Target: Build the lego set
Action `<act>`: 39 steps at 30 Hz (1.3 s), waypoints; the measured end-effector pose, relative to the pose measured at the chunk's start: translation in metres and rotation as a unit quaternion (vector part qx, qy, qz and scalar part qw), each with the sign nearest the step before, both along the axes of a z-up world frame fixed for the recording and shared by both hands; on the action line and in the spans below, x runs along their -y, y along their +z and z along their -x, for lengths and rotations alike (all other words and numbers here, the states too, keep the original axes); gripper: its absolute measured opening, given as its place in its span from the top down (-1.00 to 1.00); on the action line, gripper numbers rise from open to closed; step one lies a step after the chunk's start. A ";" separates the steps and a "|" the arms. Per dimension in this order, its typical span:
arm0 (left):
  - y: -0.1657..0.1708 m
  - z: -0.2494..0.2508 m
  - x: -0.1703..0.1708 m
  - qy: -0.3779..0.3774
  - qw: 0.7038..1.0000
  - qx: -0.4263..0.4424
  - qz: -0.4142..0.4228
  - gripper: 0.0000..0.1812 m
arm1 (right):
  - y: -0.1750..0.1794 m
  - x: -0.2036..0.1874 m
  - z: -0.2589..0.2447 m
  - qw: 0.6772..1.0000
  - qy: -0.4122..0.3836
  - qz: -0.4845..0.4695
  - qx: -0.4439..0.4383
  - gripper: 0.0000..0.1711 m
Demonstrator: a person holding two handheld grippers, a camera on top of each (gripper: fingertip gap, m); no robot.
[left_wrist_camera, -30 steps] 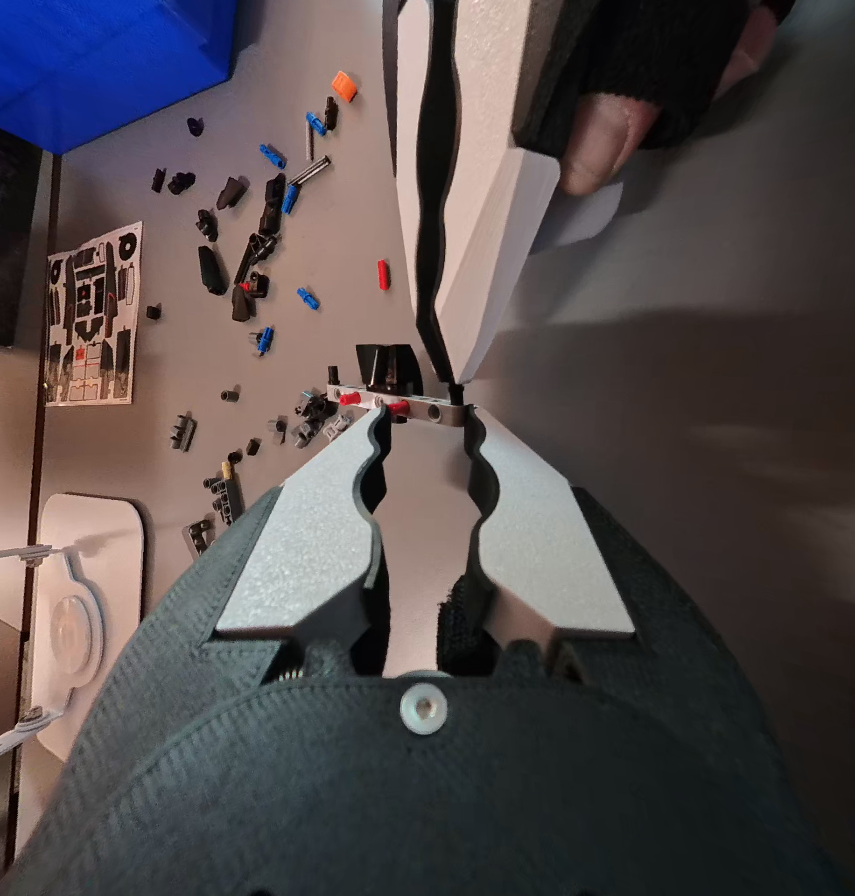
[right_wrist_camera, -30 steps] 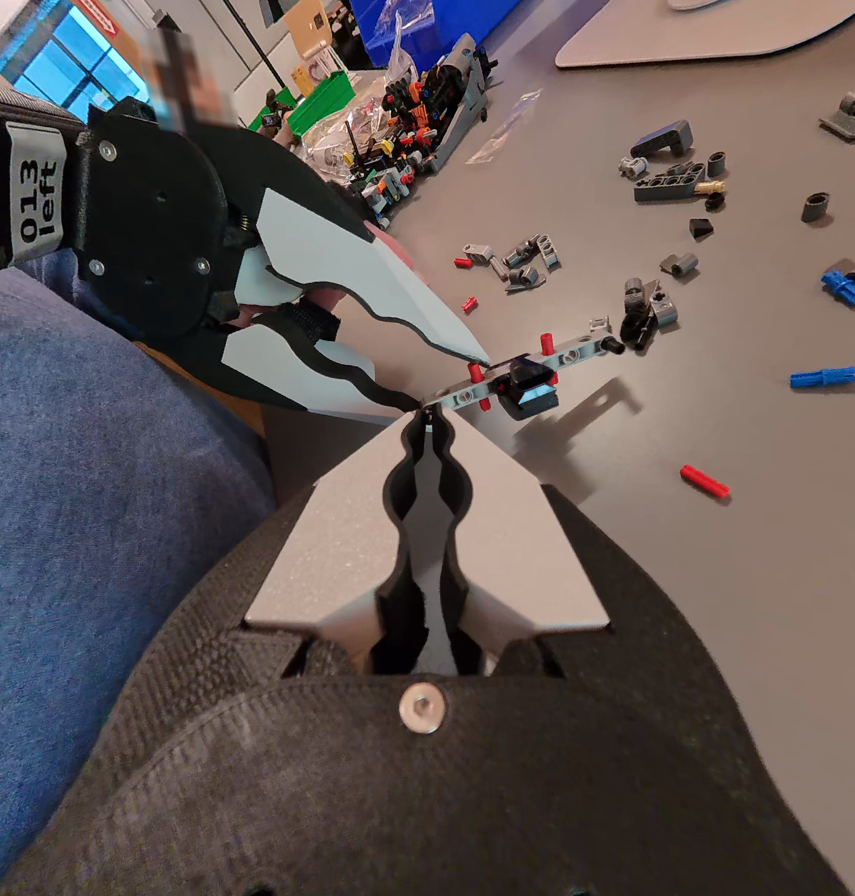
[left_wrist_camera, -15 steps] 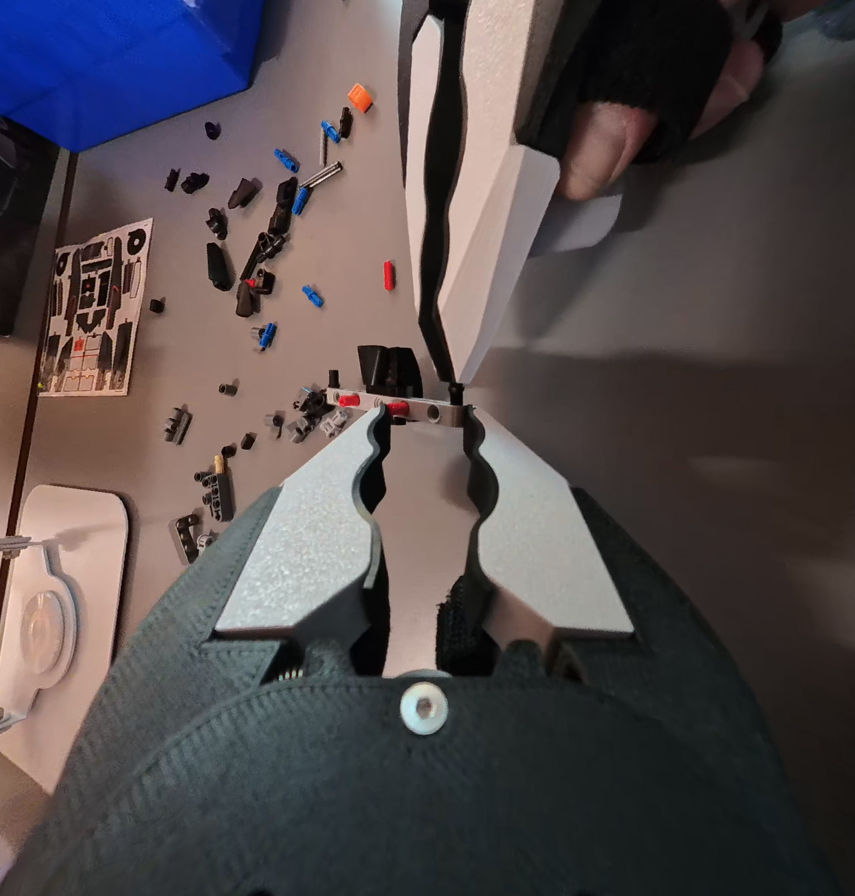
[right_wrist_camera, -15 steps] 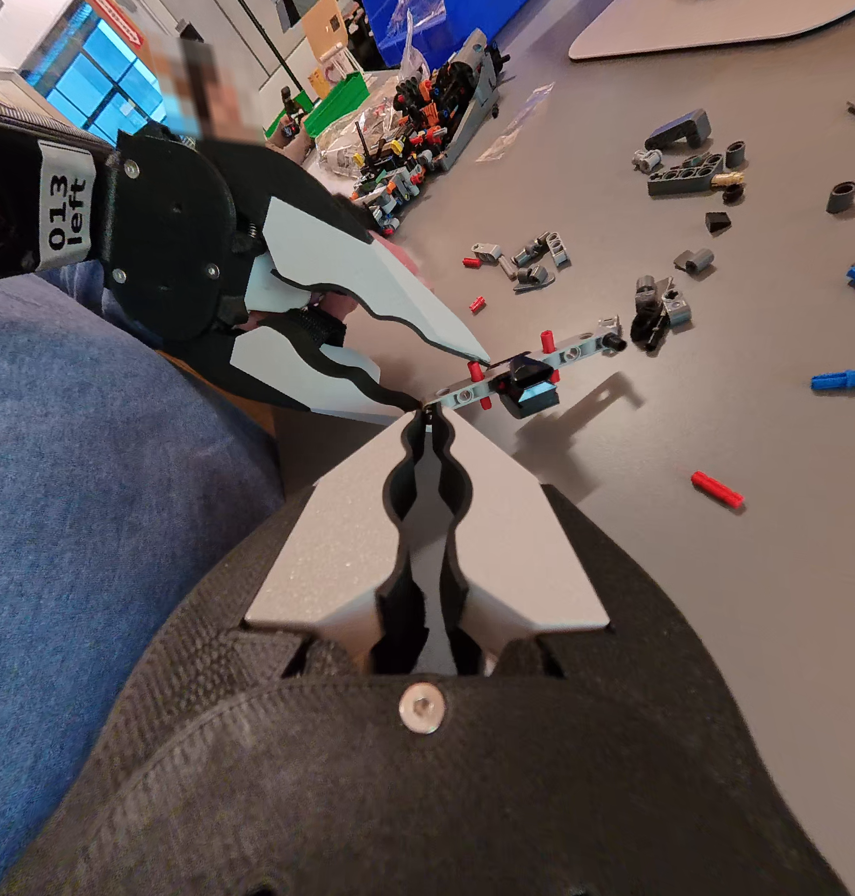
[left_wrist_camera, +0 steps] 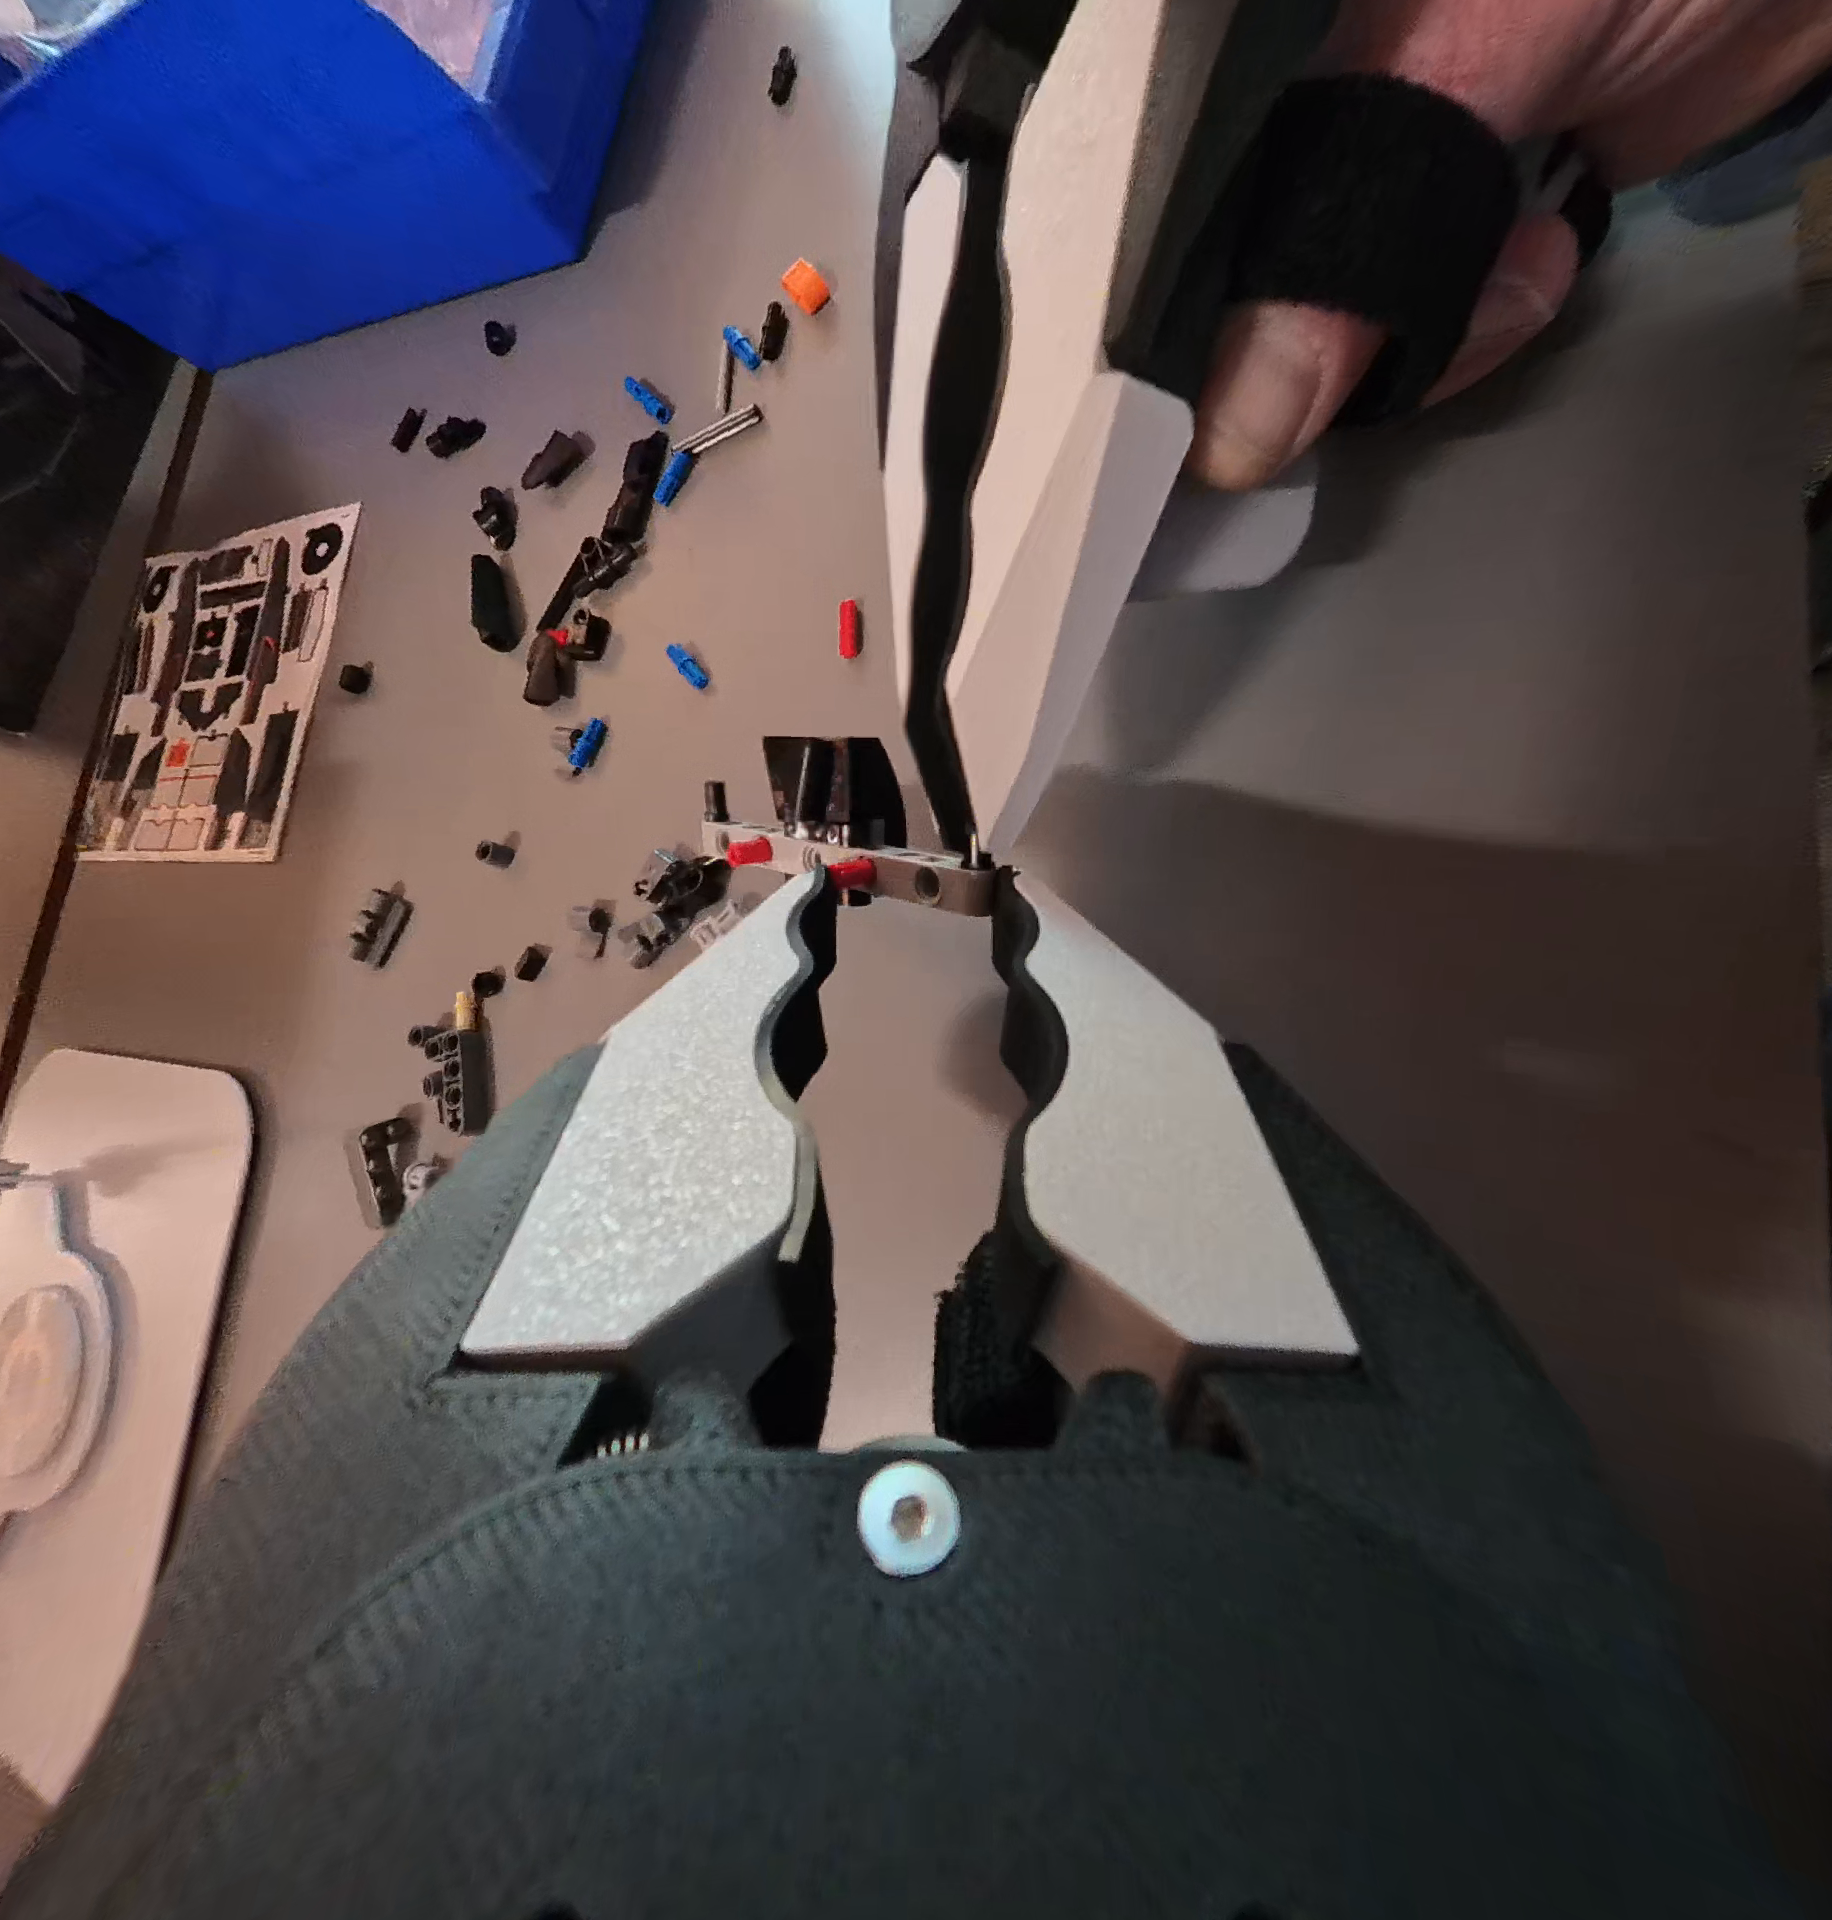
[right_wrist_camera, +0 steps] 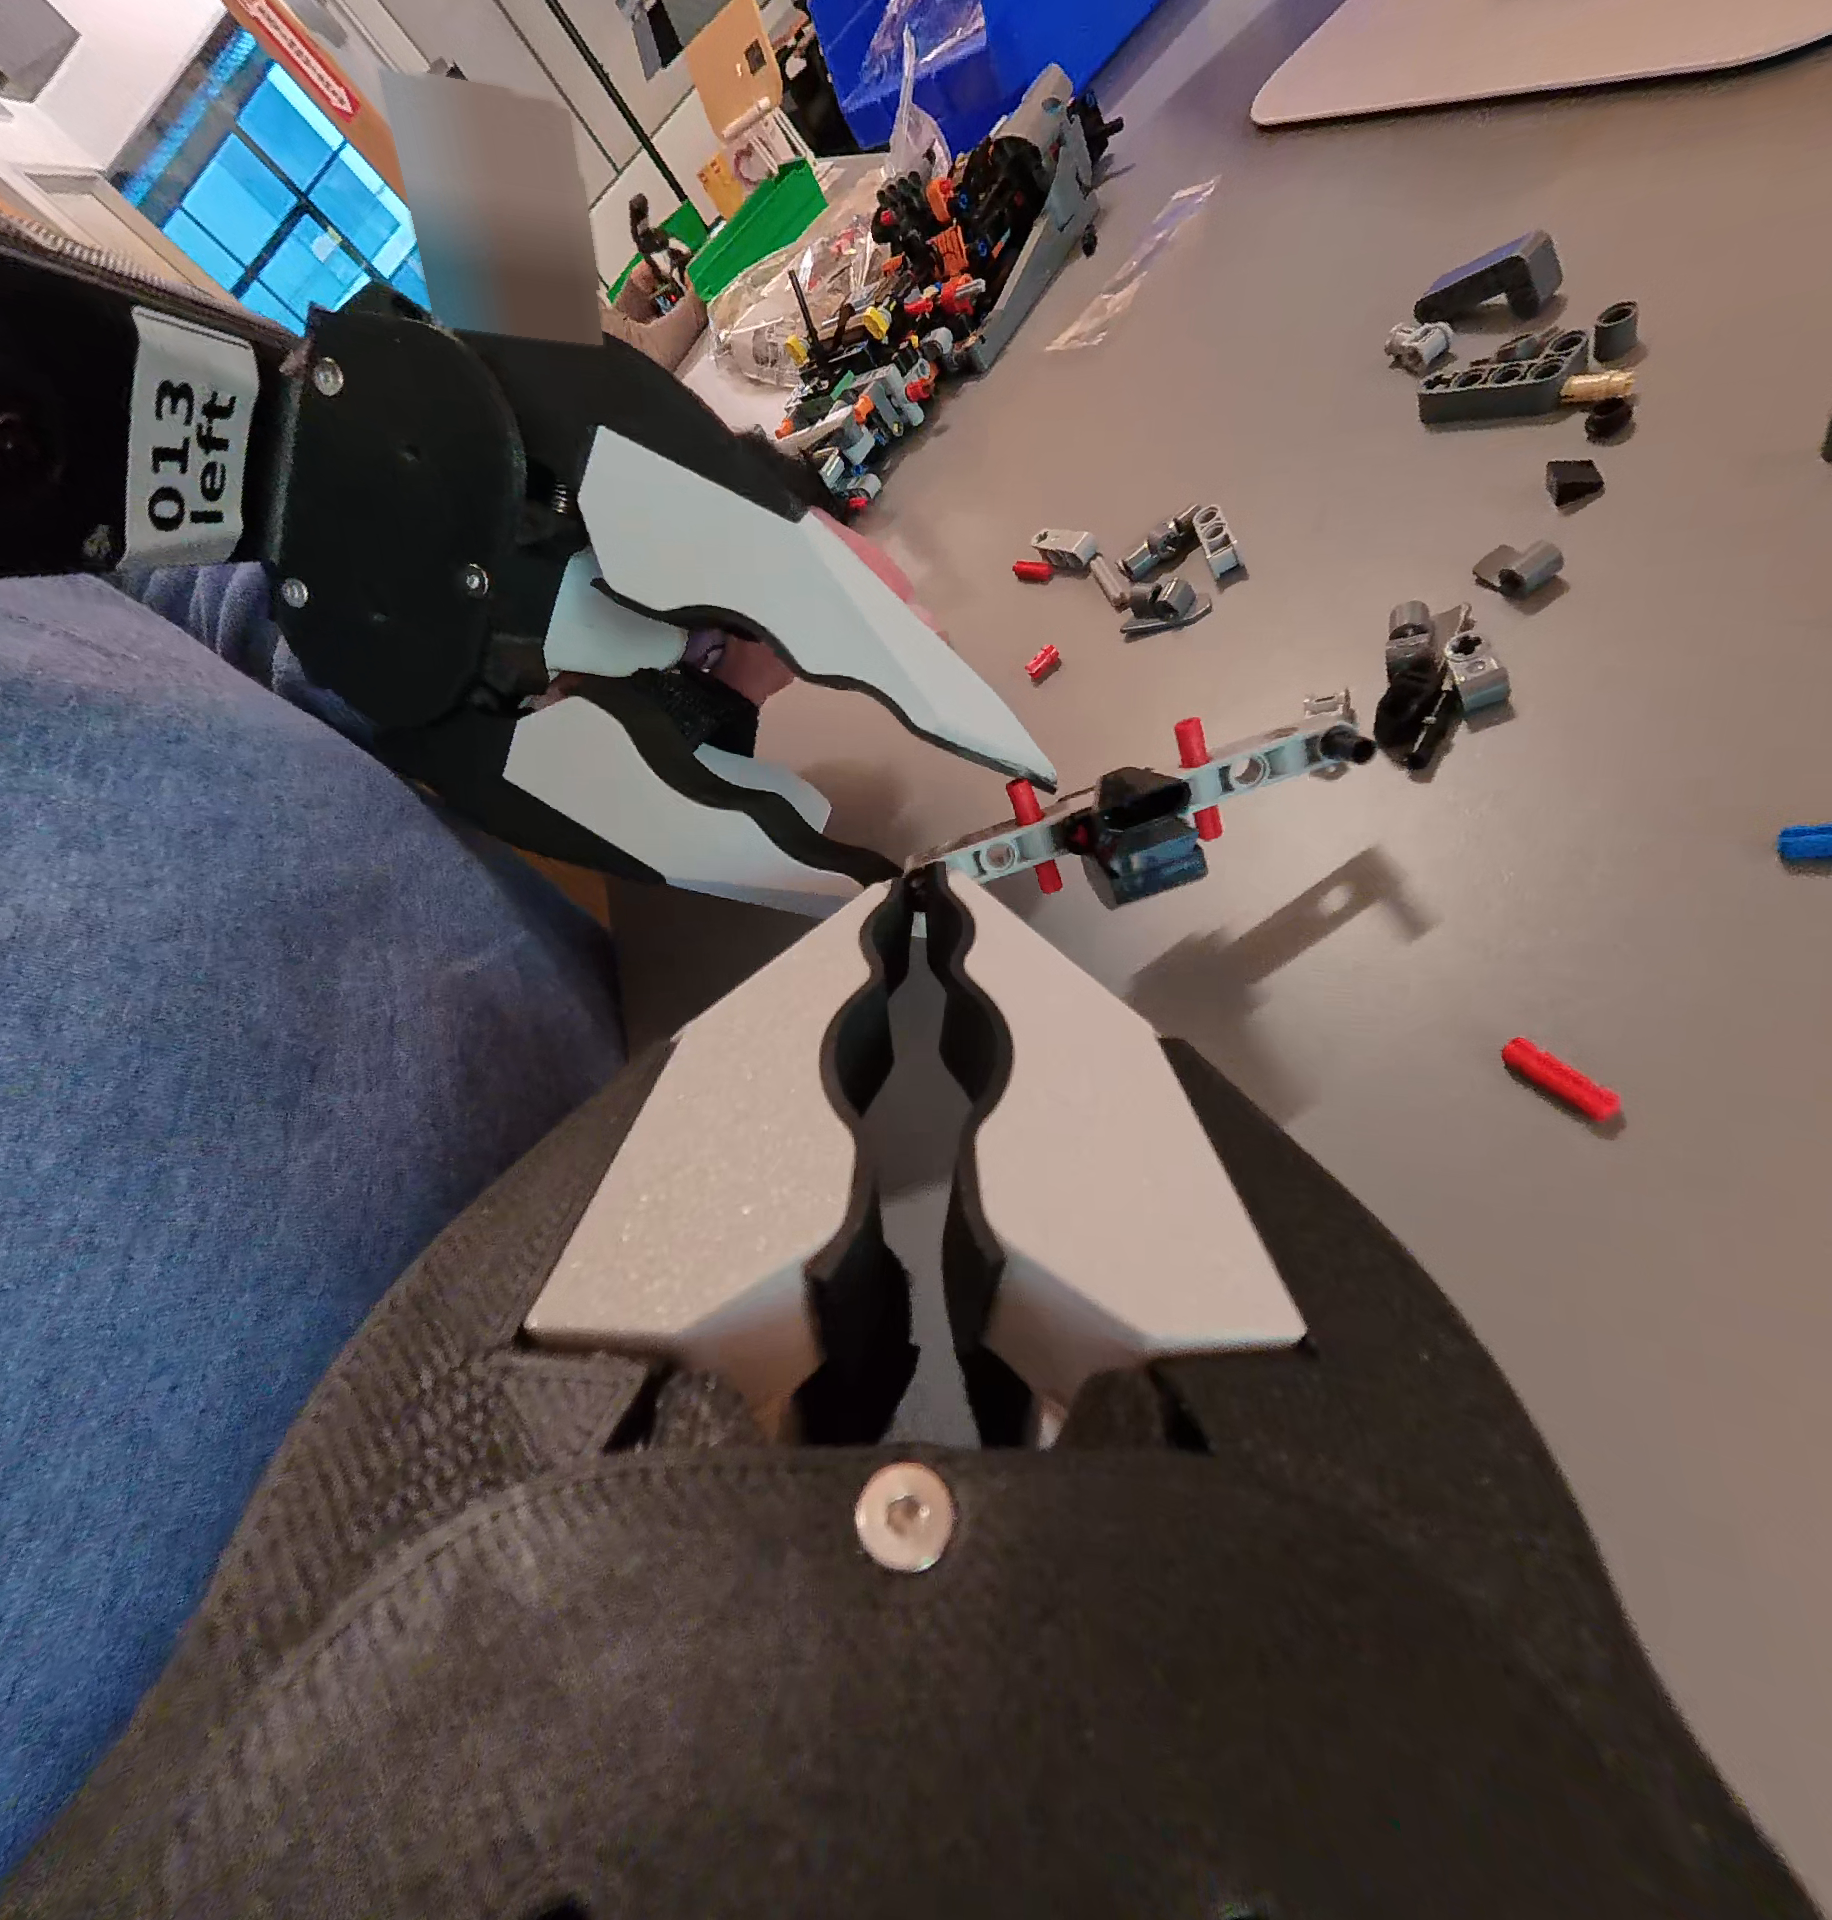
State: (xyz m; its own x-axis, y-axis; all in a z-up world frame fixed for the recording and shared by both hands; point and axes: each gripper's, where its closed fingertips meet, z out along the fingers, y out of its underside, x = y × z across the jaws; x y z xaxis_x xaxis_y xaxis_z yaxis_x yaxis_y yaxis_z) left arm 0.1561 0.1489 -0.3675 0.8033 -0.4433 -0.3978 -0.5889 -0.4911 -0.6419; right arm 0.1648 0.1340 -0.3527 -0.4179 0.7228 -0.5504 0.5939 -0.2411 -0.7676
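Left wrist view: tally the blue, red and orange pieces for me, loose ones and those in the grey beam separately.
Loose blue pins: 5
Loose red pin: 1
Loose orange piece: 1
Red pins in the grey beam: 2
Total: 9

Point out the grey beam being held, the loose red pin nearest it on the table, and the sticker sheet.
grey beam (right_wrist_camera: 1244, 771), right wrist view, on its bare face near the far end.
loose red pin (right_wrist_camera: 1559, 1080), right wrist view, mid-length.
sticker sheet (left_wrist_camera: 221, 681), left wrist view, centre of sheet.
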 end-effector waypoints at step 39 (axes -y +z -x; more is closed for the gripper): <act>0.007 0.017 0.043 0.021 0.996 0.066 0.055 0.35 | -0.004 -0.045 -0.016 0.981 -0.076 -0.164 0.063 0.65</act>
